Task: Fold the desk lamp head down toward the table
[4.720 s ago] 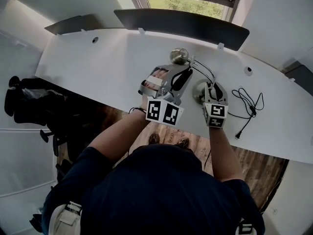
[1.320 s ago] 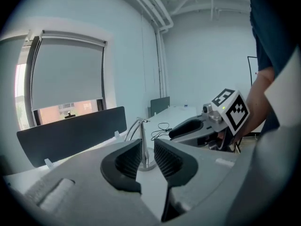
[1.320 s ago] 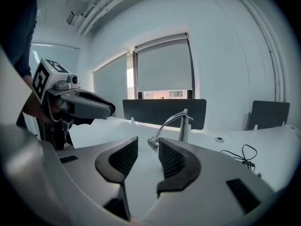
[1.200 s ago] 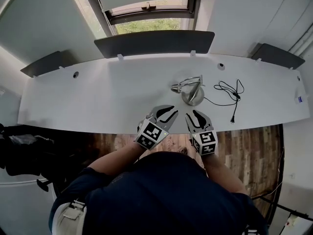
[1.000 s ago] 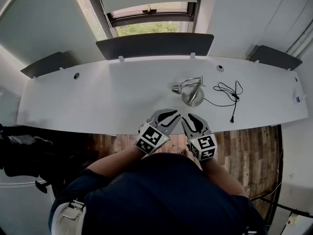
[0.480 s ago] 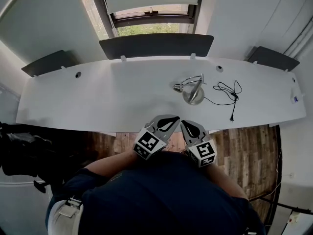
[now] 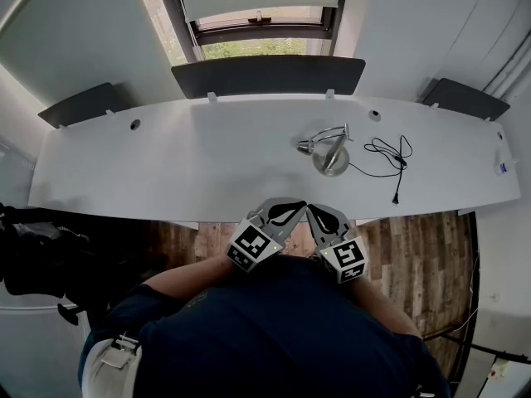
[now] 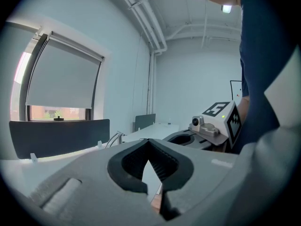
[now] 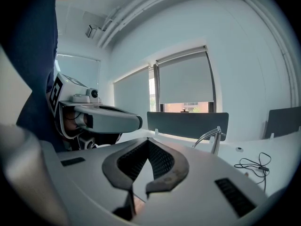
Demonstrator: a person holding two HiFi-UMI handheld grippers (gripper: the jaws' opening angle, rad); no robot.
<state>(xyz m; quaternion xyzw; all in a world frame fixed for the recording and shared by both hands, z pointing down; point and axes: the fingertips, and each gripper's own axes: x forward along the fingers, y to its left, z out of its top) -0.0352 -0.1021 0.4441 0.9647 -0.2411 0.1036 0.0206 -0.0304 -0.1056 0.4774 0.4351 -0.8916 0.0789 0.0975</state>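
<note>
Wide bare desk (image 7: pixel 166 164) left of the lamp (image 7: pixel 330 157); a loose cord (image 7: pixel 387 149) lies right of it; screens (image 7: pixel 267 75) line the far edge.

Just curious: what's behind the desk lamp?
Behind the lamp: bare table, then a dark panel along its far edge, a window beyond. The panel covers whatever lies below the window.

You are facing a desk lamp (image 7: pixel 332 161) that is gleaming as polished metal, on a table (image 7: pixel 191 156) that is showing a smooth matt white top, above a floor (image 7: pixel 415 255) that is showing grained wood planks.
</note>
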